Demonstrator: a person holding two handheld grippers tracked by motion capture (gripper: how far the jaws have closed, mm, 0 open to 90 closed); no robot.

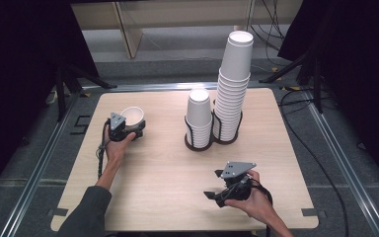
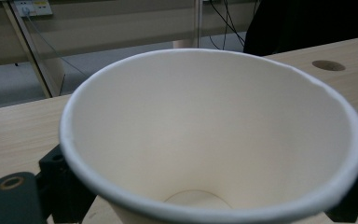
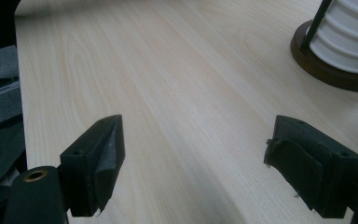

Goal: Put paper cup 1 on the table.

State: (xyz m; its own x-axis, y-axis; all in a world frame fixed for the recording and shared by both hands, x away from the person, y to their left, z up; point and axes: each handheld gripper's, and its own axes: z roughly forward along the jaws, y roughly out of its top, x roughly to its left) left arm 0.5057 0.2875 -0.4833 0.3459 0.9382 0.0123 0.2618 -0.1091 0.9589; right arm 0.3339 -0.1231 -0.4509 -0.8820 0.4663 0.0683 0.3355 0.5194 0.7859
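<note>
High view is showing the left gripper point(image 1: 137, 129) at the table's point(image 1: 168, 187) left side, its jaws sitting on either side of an upright white paper cup point(image 1: 132, 116). Whether the pads are pressing the cup I cannot tell. The right gripper point(image 1: 212, 196) is hovering near the front edge, jaws standing wide apart with nothing between them. Two cup stacks point(image 1: 229, 89) are standing in dark wire holders point(image 1: 197, 143) mid-table.

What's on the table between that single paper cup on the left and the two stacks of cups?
Nothing: in the high view, only bare wooden table lies between the single cup and the cup stacks.
</note>
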